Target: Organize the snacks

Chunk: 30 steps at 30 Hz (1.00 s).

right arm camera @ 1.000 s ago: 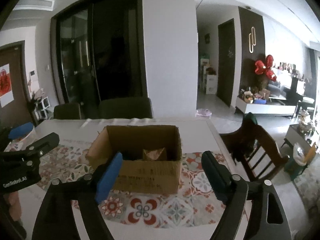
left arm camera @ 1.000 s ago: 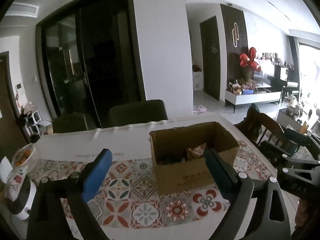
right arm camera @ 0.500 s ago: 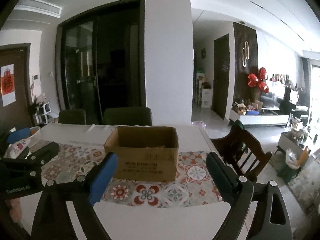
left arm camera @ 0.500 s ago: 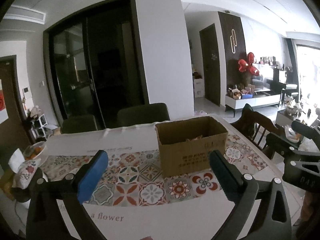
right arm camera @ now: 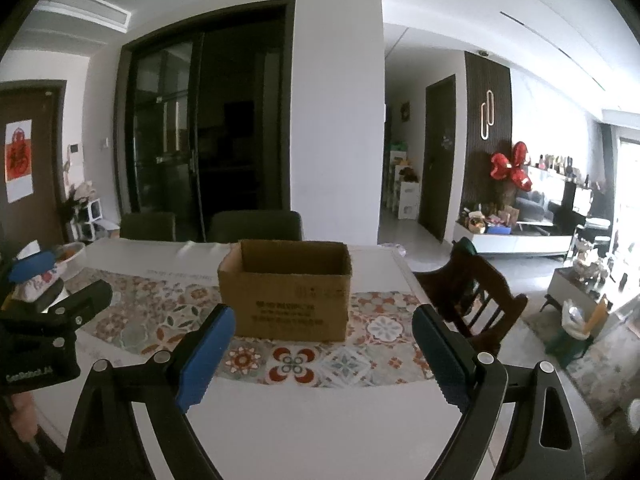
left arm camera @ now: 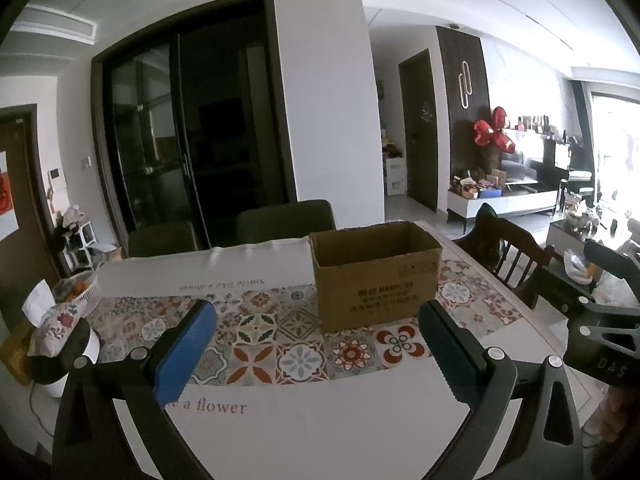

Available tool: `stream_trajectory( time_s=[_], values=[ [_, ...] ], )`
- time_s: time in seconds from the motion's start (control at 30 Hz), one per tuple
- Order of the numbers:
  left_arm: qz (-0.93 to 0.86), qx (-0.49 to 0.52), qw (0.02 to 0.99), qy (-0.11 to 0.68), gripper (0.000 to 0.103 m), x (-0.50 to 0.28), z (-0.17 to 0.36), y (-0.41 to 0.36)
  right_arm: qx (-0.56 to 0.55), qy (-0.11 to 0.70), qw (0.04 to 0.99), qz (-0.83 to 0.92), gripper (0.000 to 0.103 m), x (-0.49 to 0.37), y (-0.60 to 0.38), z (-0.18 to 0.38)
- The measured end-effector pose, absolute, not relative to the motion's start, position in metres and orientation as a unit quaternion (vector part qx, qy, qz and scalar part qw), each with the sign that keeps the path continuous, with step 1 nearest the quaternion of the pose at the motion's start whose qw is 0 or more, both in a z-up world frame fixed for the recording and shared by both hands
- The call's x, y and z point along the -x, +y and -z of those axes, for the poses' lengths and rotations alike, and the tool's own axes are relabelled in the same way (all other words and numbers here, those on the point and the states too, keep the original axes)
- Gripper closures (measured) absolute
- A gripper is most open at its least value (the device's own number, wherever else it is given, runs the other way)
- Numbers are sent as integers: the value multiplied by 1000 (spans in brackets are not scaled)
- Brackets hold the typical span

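An open-topped brown cardboard box [left arm camera: 376,276] [right arm camera: 286,292] stands on the patterned runner in the middle of the table [left arm camera: 320,420]. From this low angle its inside is hidden and no snack shows. My left gripper [left arm camera: 316,310] hovers over the near part of the table, well short of the box, open, with nothing between its blue pads [left arm camera: 184,352]. My right gripper [right arm camera: 324,314] is likewise open and empty, facing the box's front wall. Each gripper shows at the edge of the other's view: the left gripper [right arm camera: 40,320], the right gripper [left arm camera: 600,312].
A floral tissue box [left arm camera: 52,320] and a basket of fruit [left arm camera: 78,284] sit at the table's left end. Two dark chairs [left arm camera: 284,220] stand behind the table, a wooden chair [right arm camera: 476,292] at its right end. The living room lies beyond on the right.
Both grippers have drawn back from the box towards the table's near edge. The box looks smaller and the packet seen inside it no longer shows. Both sets of jaws stand a little wider.
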<state>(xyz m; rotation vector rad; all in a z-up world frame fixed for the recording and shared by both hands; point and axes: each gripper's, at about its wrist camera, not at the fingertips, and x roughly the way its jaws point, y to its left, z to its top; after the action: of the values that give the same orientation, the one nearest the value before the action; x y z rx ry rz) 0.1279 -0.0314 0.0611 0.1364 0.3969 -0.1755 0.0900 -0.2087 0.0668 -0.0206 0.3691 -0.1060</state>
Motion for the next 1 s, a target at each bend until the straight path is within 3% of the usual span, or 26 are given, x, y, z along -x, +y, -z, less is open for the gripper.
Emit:
stream_trajectory(
  time_s=[1.0],
  values=[
    [85, -74, 977, 182, 0, -123, -64, -33, 8, 186, 981, 59, 12, -85, -218, -64]
  ],
)
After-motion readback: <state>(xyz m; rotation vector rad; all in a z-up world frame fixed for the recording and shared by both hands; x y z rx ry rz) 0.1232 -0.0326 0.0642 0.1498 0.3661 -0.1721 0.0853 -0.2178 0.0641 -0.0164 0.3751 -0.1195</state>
